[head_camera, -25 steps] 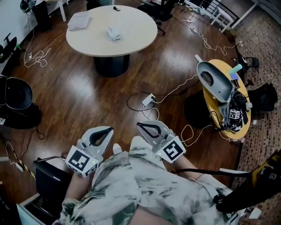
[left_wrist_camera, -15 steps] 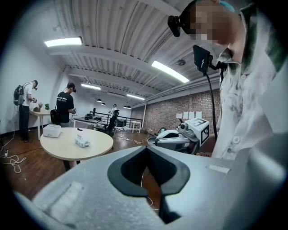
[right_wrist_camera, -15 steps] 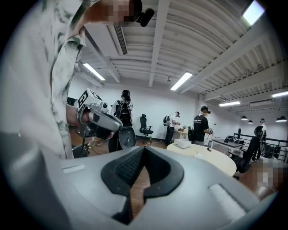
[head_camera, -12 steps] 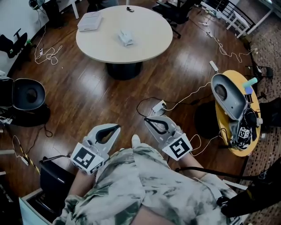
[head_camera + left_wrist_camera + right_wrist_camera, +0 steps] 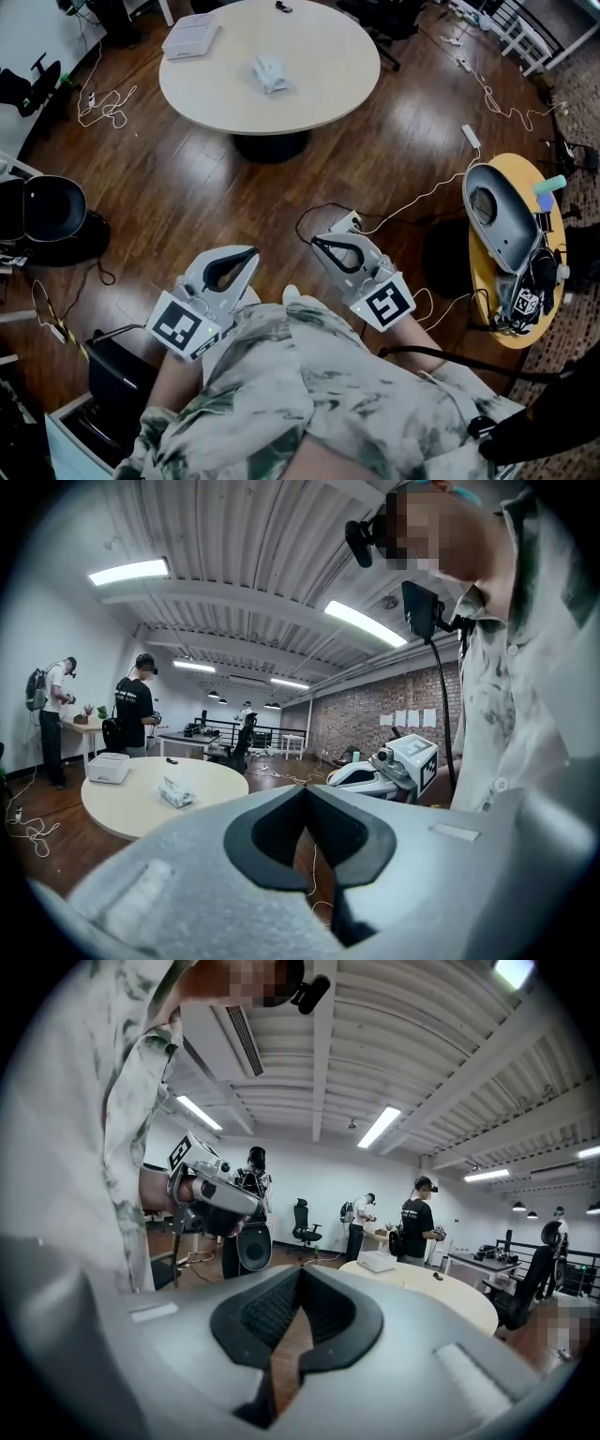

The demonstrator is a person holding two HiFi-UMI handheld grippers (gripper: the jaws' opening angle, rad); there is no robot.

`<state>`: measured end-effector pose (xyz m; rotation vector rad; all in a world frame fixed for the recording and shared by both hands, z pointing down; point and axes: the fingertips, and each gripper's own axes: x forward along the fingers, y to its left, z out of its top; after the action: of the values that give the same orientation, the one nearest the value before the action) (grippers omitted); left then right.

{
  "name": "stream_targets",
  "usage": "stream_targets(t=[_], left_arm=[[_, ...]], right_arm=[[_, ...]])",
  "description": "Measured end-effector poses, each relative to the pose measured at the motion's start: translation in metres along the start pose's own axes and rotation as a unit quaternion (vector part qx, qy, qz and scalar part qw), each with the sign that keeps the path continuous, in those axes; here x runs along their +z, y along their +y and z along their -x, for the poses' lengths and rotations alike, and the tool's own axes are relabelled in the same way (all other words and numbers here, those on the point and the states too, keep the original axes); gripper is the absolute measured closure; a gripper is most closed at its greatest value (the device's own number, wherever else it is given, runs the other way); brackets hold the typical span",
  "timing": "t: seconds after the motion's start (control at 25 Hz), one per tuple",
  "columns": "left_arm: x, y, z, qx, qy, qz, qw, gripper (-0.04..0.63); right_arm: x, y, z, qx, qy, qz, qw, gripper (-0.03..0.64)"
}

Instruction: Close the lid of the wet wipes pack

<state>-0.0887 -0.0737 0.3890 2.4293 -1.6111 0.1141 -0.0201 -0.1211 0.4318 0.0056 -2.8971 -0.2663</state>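
The wet wipes pack [image 5: 270, 72] is a small white packet lying near the middle of the round beige table [image 5: 319, 94], far ahead of me. The left gripper view shows the wet wipes pack [image 5: 175, 791] on the table [image 5: 131, 803]; I cannot tell how its lid stands. My left gripper [image 5: 252, 251] and right gripper [image 5: 315, 242] are held close to my body above the wooden floor, well short of the table. Both are shut, tips together, with nothing between them. The left gripper [image 5: 303, 789] and right gripper [image 5: 300, 1270] point toward the table.
A white box [image 5: 190, 37] lies at the table's far left. A black stool [image 5: 42, 211] stands at left; a yellow side table [image 5: 553, 234] bearing a grey device [image 5: 497, 216] stands at right. Cables and a power strip [image 5: 347, 223] lie on the floor. People stand beyond the table [image 5: 136, 714].
The view has shifted, so the table and wipes pack sit a little further right in the picture. Both grippers stay shut and near my body.
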Motion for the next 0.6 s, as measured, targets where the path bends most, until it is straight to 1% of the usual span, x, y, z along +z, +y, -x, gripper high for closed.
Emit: stream_targets(t=[0.12,0.28,0.6], left_arm=[[-0.002,0.017,-0.002,0.000,0.003,0.007,1.0000,0.594],[0.000,0.052,-0.006,0.001,-0.003,0.012,0.9999,0.594],[0.017,0.143,-0.009,-0.017,-0.013,0.009,0.9997,0.595]], right_arm=[[-0.005,-0.008,-0.015,0.001,0.001,-0.010,1.000,0.611],[-0.007,-0.029,-0.045,-0.003,0.012,-0.010,1.000,0.611],[0.012,-0.072,-0.134,-0.011,0.020,0.004,1.000,0.611]])
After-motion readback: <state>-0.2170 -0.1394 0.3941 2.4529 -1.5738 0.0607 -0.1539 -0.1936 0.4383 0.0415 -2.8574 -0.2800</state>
